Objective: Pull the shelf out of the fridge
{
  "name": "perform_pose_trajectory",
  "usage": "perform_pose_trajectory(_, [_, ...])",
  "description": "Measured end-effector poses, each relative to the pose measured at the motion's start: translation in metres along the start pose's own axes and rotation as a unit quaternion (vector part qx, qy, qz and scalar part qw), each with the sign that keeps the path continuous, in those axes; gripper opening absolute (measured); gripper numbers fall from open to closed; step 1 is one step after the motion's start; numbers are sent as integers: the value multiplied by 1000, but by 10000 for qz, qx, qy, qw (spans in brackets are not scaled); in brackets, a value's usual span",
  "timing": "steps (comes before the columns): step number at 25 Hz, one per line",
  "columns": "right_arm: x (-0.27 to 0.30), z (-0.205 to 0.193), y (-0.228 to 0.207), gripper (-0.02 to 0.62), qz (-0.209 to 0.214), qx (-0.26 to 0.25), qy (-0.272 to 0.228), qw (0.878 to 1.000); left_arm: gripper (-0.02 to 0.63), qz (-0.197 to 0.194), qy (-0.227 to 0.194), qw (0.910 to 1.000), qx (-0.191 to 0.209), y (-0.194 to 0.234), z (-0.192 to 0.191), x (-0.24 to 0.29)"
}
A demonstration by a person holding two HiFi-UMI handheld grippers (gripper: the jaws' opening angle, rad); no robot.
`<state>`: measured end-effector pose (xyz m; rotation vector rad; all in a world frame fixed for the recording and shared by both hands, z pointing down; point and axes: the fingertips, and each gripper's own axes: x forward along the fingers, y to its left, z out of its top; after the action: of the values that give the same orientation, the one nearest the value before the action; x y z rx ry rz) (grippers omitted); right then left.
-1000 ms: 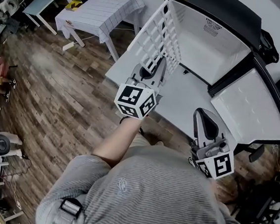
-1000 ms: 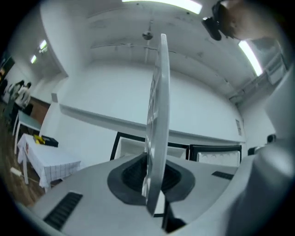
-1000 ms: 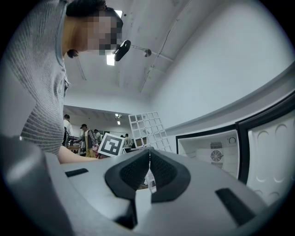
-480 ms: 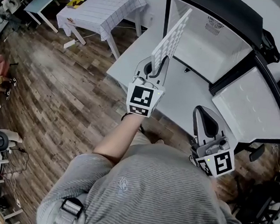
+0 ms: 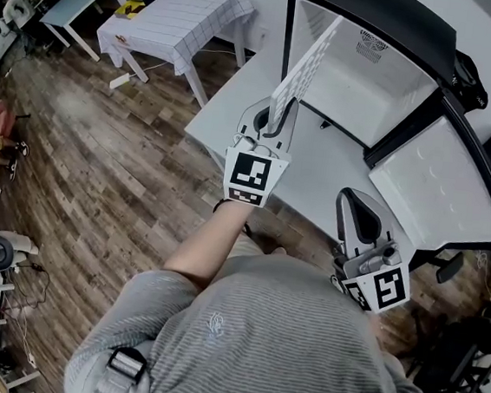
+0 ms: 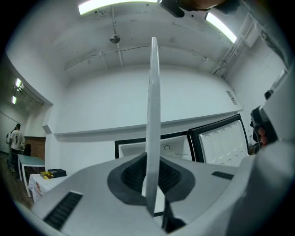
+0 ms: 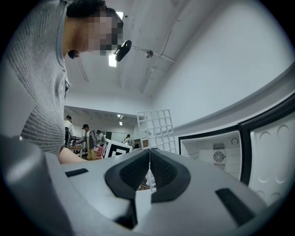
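Left claw (image 5: pixel 274 114) pinches shelf (image 5: pixel 309 54), already out of fridge (image 5: pixel 377 22) just ahead. Right claw (image 5: pixel 355 203) pressed together, empty. Next, probably: set shelf down flat.

Ceiling strips (image 6: pixel 115 5) lit the room brightly and evenly, glaring white at twelve o'clock in the left gripper view; a smaller lamp (image 7: pixel 113 59) glowed at eleven in the right. Shadows were soft. The fridge (image 5: pixel 363 73) interior was nearly blown out. Fisheye distortion bent every edge, corners went black, and the near fingers (image 6: pixel 131 177) sat slightly out of focus.
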<state>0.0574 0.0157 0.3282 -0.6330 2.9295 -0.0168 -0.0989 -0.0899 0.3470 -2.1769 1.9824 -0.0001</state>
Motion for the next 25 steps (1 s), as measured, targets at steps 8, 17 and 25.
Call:
perform_pose_trajectory(8, [-2,0,-1,12,3,-80,47,10000,32,-27,-106,9999,-36,-4,7,-1])
perform_pose_trajectory(17, [0,-1,-6,12,-1,-194,187,9996,32,4,-150,9998,-91,-3,9,-2])
perform_pose_trajectory(25, [3,-1,-7,12,39,-183,187,9996,31,-14,-177,9998,-120,-4,11,0])
